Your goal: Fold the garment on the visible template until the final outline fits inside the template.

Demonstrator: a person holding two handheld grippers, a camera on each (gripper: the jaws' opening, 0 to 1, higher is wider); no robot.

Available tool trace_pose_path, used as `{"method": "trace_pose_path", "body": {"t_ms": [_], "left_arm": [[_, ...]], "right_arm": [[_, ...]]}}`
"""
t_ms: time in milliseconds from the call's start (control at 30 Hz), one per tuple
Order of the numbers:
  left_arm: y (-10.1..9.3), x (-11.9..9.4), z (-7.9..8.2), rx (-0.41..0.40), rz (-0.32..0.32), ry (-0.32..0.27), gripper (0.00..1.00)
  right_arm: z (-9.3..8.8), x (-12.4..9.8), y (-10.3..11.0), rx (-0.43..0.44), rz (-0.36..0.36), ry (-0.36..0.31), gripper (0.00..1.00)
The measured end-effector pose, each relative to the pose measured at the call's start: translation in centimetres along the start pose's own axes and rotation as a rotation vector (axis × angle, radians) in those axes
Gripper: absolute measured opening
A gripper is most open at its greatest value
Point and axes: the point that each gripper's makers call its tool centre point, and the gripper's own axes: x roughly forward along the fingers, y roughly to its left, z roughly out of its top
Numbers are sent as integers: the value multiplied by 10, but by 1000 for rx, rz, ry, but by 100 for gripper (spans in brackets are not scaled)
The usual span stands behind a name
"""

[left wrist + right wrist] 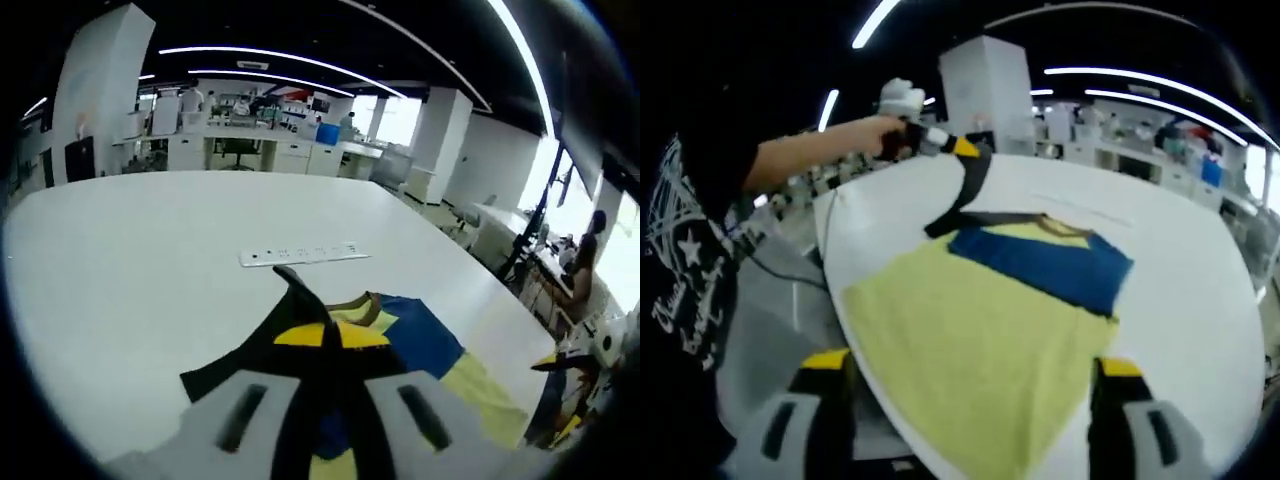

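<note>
In the left gripper view, the left gripper [325, 345] is seen closed on a black sleeve [300, 300] of the garment [420, 345], the cloth pinched between the yellow-tipped jaws and lifted off the white table [130, 270]. In the right gripper view, the right gripper [970, 400] is held with jaws wide apart and nothing between them, hovering at the near hem of the yellow-and-blue shirt, which is spread flat toward twelve o'clock; the template cannot be made out. The fold is judged to go best if the sleeve is carried low across the blue panel [1050, 265] and laid flat, the hem being steadied by the free jaws. A white power strip [300, 255] lies beyond the collar at twelve o'clock, well apart; the table edge at seven o'clock is near the hem.
</note>
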Motion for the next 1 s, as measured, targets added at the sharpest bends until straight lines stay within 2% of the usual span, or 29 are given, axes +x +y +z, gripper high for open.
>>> {"method": "trace_pose_path", "body": {"t_ms": [267,633,1000], "left_arm": [[-20,12,8,-5,-24,-26,0],[-53,31,19,3,-90,-50,0],[-86,52,9,-12,-145,-24,0]], "right_arm": [[-4,1,-2,13,-4,3,99],[-8,2,-4,23,-5,16,99],[-13,4,-5,32,-5,27,99]]}}
